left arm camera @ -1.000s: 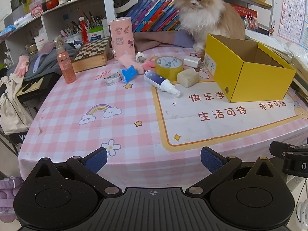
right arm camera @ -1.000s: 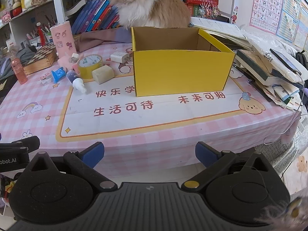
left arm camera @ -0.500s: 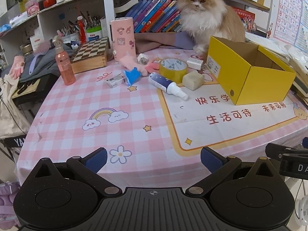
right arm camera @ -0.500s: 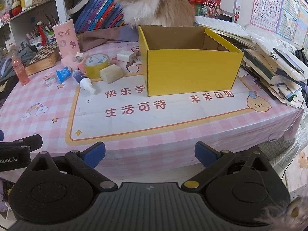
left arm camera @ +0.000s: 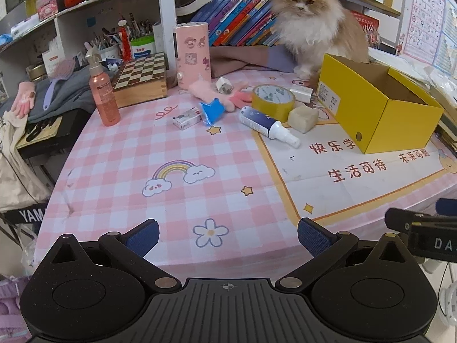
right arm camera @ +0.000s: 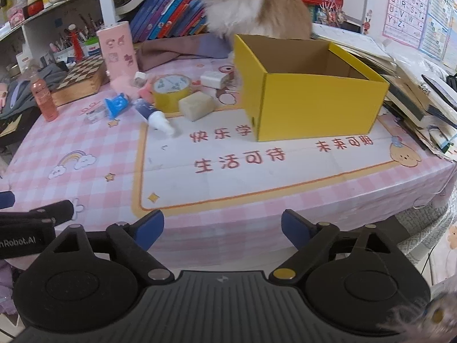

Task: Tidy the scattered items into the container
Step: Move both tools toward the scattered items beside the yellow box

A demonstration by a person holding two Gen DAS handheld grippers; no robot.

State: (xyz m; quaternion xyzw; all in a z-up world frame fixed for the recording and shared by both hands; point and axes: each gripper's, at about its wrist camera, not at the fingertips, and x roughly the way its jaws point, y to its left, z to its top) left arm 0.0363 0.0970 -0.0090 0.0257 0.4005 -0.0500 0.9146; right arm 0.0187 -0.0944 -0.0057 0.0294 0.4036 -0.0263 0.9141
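Both grippers are nearing the tabletop (left arm camera: 177, 200) edge, nothing picked yet. The yellow box (right arm camera: 314, 103) is sitting empty at two o'clock, clutter at its nine; the spray bottle (right arm camera: 152, 115) is lying nearest, best gripped across its barrel. Left gripper (left arm camera: 228, 235) fingers are standing wide and empty; right gripper (right arm camera: 222, 227) fingers, just narrowing slightly, are empty too. A cat (left arm camera: 311, 25) is sitting behind, before bookshelves.

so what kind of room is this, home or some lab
Most likely a home, probably a child's study or play corner. A fluffy cat sits on a table under a pink cartoon tablecloth, children's books lean on the shelf behind it, and alphabet posters hang on the wall.
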